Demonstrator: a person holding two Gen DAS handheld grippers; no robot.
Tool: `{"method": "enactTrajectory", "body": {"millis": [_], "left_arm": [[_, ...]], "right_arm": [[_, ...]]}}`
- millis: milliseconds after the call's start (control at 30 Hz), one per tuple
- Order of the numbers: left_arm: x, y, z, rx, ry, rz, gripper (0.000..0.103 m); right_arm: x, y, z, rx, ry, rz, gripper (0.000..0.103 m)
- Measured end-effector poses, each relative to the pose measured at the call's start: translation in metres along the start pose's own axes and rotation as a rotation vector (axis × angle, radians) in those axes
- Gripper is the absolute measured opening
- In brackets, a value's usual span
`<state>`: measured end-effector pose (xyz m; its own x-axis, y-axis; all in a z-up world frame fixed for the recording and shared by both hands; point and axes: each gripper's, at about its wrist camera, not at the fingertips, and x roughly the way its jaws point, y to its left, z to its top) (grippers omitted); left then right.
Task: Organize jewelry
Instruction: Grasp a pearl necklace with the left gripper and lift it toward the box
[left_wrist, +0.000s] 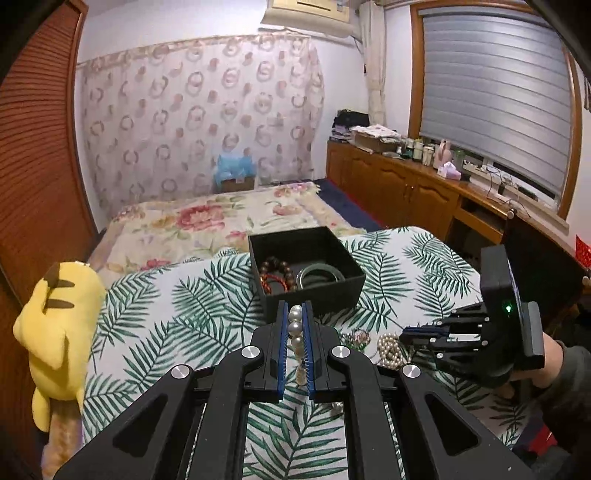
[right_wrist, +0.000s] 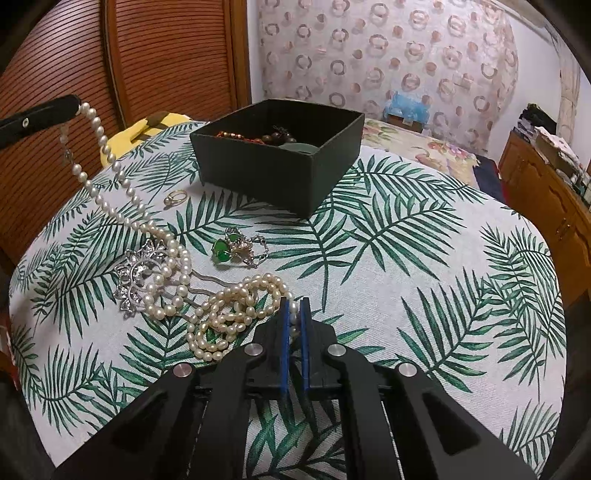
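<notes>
Jewelry is partly sorted. A black box (right_wrist: 280, 155) stands in the upper middle of the right wrist view, on the leaf-print surface (right_wrist: 424, 266), and a brown bead bracelet (left_wrist: 275, 269), a red cord bracelet (left_wrist: 275, 286) and a green bangle (left_wrist: 320, 276) are already seen inside it in the left wrist view.

A pearl necklace (right_wrist: 110, 206) is being lifted: its upper end is pinched by the left gripper (left_wrist: 295, 314), whose jaws are pressed onto the strand, just in front of the box in the lower middle of that frame. The rest of the strand is draped down to the surface at the left of the right wrist view, where it lies touching a silver brooch (right_wrist: 138, 275).

A second, heaped pearl strand (right_wrist: 236, 314) is pinched at its near end by the right gripper (right_wrist: 294, 314), low in the middle of the frame and apparently not yet raised.

Left on the surface are a gold ring (right_wrist: 175, 197) near the box and a green-stone piece (right_wrist: 236, 249) in the middle. Judged from this, roughly half the work remains: both strands, the brooch, the ring and the green piece are yet to be boxed.
</notes>
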<state>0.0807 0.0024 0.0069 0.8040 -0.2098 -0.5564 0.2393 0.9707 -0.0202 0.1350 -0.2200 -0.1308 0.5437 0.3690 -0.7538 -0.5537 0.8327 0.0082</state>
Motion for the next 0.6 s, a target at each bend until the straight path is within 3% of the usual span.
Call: {"method": "enactTrajectory", "body": {"millis": [600], "left_arm": [[-0.012,-0.001,0.045,0.022,-0.088,0.001,0.007]], "right_arm": [[-0.098,0.014,0.065,-0.096,-0.228,-0.036,0.006]]}}
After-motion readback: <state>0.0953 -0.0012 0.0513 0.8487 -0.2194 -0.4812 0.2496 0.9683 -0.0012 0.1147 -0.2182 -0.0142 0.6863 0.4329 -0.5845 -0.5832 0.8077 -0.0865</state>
